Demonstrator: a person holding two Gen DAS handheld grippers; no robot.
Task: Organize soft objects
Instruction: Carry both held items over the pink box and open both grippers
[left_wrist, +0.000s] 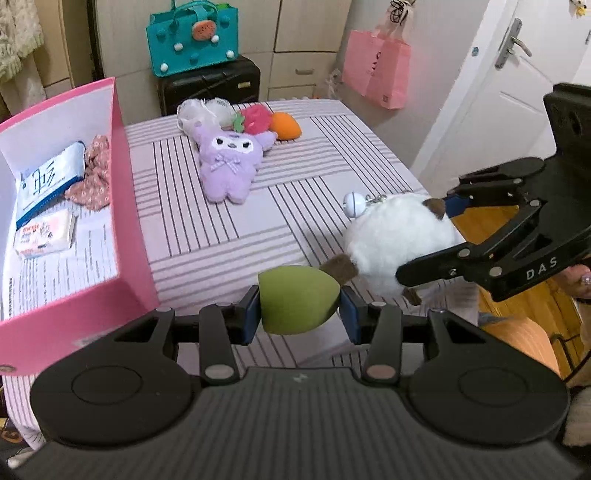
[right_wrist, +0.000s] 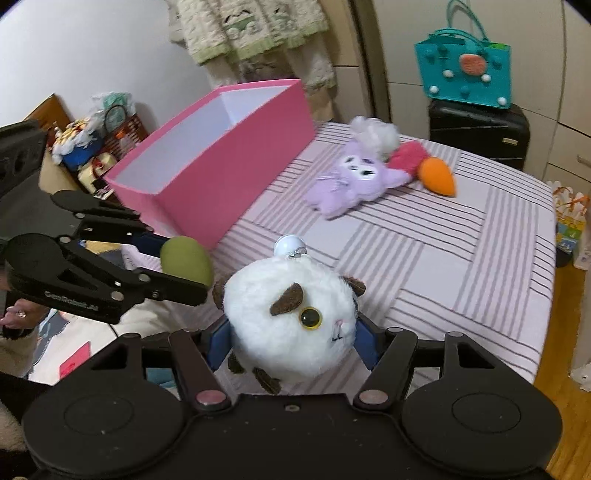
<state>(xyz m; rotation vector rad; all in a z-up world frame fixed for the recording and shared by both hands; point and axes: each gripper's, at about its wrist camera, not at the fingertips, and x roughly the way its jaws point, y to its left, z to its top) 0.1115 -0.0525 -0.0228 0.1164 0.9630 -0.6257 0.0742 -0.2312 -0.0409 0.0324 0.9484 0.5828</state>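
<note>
Pink box (left_wrist: 129, 206): packets (left_wrist: 48, 181), floral cloth (left_wrist: 94, 173)

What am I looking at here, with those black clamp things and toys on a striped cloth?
No robot: a person holds a hand-operated gripper in each hand, each carrying a wide-angle camera looking along its jaws. One picture comes from the left gripper, whose jaws are shut on a green egg-shaped sponge. The other comes from the right gripper, shut on a white fluffy cat toy with a small bell. On the striped cloth lie a purple plush, a white pouf, a pink toy and an orange sponge. The pink box beside them already holds packets and a floral scrunchie.
</note>
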